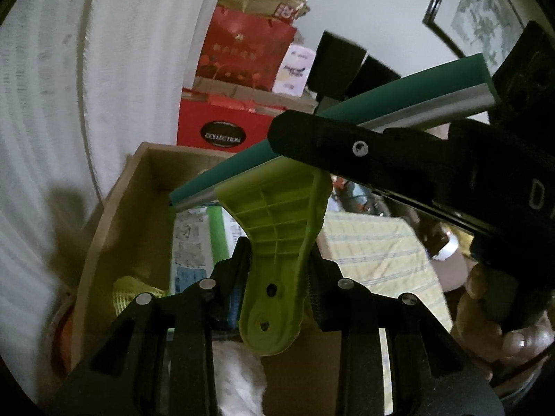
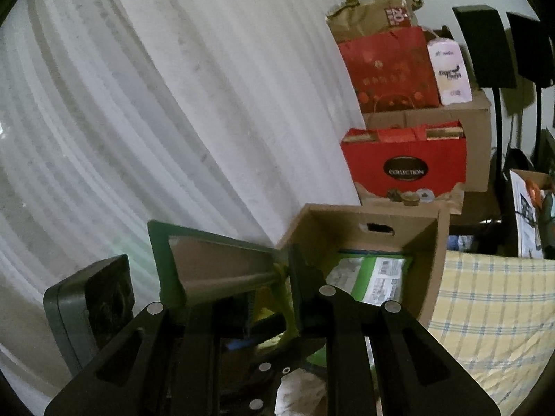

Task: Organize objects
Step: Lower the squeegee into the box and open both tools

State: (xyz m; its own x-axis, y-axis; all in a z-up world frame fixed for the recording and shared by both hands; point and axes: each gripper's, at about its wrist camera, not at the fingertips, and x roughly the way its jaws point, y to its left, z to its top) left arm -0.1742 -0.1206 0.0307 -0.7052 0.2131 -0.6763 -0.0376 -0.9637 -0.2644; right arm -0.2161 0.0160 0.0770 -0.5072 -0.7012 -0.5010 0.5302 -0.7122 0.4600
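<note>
A squeegee with a lime-green handle (image 1: 277, 249) and a dark green blade (image 1: 347, 118) is held above an open cardboard box (image 1: 114, 215). My left gripper (image 1: 275, 277) is shut on the handle. My right gripper (image 2: 270, 294) is shut on the blade end next to the handle (image 2: 281, 298); its black body shows in the left wrist view (image 1: 399, 152). The blade (image 2: 222, 260) runs off to the left in the right wrist view. The box (image 2: 367, 218) holds printed packets (image 2: 374, 277).
A white curtain (image 2: 156, 121) hangs behind. Red gift bags and cardboard boxes (image 2: 406, 159) are stacked past the box. A yellow checked cloth (image 2: 492, 312) lies to the right. Black speakers (image 2: 485, 45) stand at the far right. A framed picture (image 1: 478, 10) hangs on the wall.
</note>
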